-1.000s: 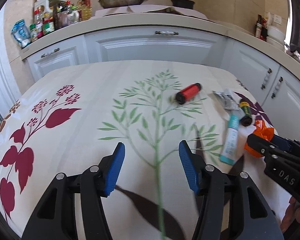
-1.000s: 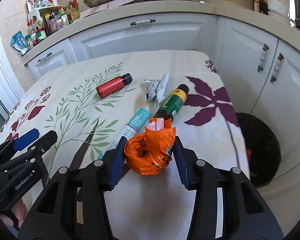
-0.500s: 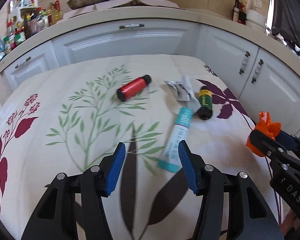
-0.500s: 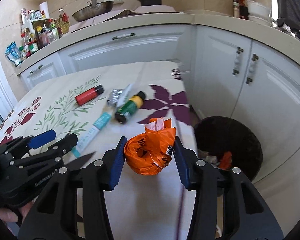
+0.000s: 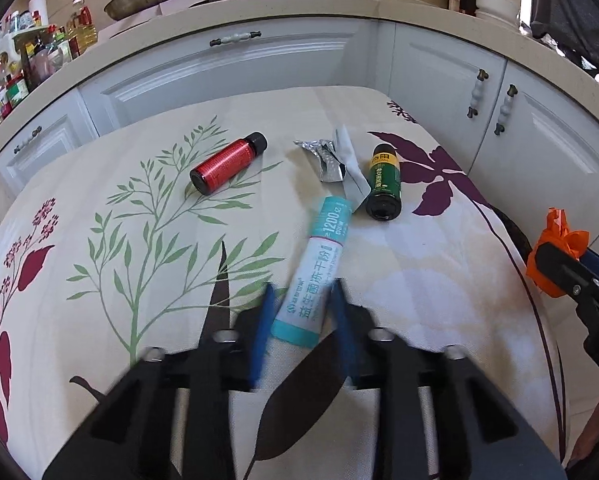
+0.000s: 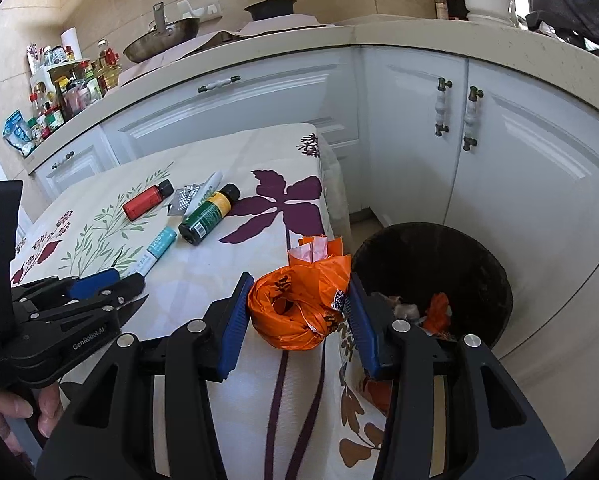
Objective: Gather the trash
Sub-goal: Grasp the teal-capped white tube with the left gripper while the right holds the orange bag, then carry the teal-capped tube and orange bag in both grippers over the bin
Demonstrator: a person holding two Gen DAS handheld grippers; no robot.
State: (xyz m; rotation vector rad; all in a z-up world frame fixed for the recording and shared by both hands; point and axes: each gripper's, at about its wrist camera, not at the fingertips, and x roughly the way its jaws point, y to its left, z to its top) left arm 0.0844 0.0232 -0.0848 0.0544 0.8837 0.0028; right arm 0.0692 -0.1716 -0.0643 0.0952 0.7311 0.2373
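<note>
Left gripper [image 5: 301, 320] newly astride sachet [image 5: 317, 272] (closing)

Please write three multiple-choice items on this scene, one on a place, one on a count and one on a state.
1. Where is the black bin?
A. on the table
B. on the floor beside the table
C. on the counter

2. How many small bottles lie on the tablecloth?
A. one
B. two
C. four

3. What is the right gripper doing?
A. standing empty
B. holding a bottle
C. holding the orange bag

Answers:
1. B, it stands below the table's edge by the white cabinets.
2. B, a red bottle and a green bottle lie there.
3. C, its blue fingers press the bag from both sides.
</note>
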